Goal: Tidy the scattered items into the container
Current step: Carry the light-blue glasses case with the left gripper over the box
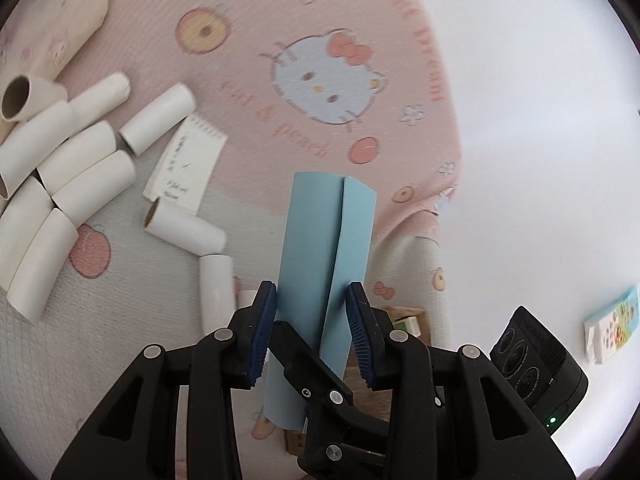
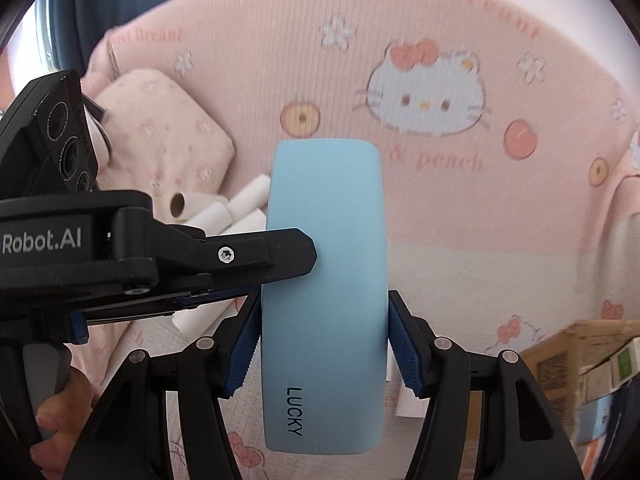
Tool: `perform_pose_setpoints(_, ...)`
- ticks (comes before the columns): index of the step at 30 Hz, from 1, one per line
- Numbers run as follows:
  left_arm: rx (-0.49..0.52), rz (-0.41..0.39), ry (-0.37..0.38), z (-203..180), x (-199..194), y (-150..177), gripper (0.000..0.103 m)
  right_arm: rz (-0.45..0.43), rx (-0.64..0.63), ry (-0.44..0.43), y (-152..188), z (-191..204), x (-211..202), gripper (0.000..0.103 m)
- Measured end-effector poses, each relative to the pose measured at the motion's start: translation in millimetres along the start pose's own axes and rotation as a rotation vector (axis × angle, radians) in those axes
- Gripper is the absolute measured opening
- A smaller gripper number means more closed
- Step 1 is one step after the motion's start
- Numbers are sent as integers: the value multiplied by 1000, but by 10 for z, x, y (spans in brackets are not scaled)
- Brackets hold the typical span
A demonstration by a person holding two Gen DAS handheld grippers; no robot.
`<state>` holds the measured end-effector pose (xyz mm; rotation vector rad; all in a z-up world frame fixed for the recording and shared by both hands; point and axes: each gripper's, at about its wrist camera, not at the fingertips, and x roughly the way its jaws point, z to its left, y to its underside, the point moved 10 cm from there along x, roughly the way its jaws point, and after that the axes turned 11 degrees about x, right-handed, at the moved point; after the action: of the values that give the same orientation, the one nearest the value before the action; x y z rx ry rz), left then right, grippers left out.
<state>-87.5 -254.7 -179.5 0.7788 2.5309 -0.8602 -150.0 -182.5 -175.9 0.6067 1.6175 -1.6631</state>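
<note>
Right tool (image 2: 324,344) clamping blue case (image 2: 324,280), left tool (image 1: 311,312) pinching it

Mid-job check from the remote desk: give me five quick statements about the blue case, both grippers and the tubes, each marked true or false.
1. The light blue hard case printed LUCKY sits between the right gripper fingers. True.
2. The left gripper hangs clear of the case. False: its fingers close on the case's edges, and one tip touches its side in the right wrist view.
3. The case lid is wide open. False: its two halves meet along a narrow seam.
4. White cardboard tubes lie piled on the pink cartoon-cat blanket. True.
5. A handwritten notepad sheet lies beside the tubes. True.
</note>
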Motion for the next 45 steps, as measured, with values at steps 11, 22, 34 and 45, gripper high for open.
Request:
perform_pose_setpoints(11, 141, 35, 24, -801, 208, 176, 39, -105, 72, 17, 36, -460, -623, 58)
perform_pose_setpoints(22, 184, 129, 95, -1378, 898, 489, 39, -104, 191, 109, 191, -1326, -976, 59)
perform_pose_setpoints(34, 248, 188, 10, -1737, 1436, 758, 39, -75, 292, 51, 321, -2025, -1031, 59)
perform_pose_setpoints(45, 255, 348, 64, -2130, 2077, 1289, 40, 15, 414, -5, 628, -2812, -1236, 59)
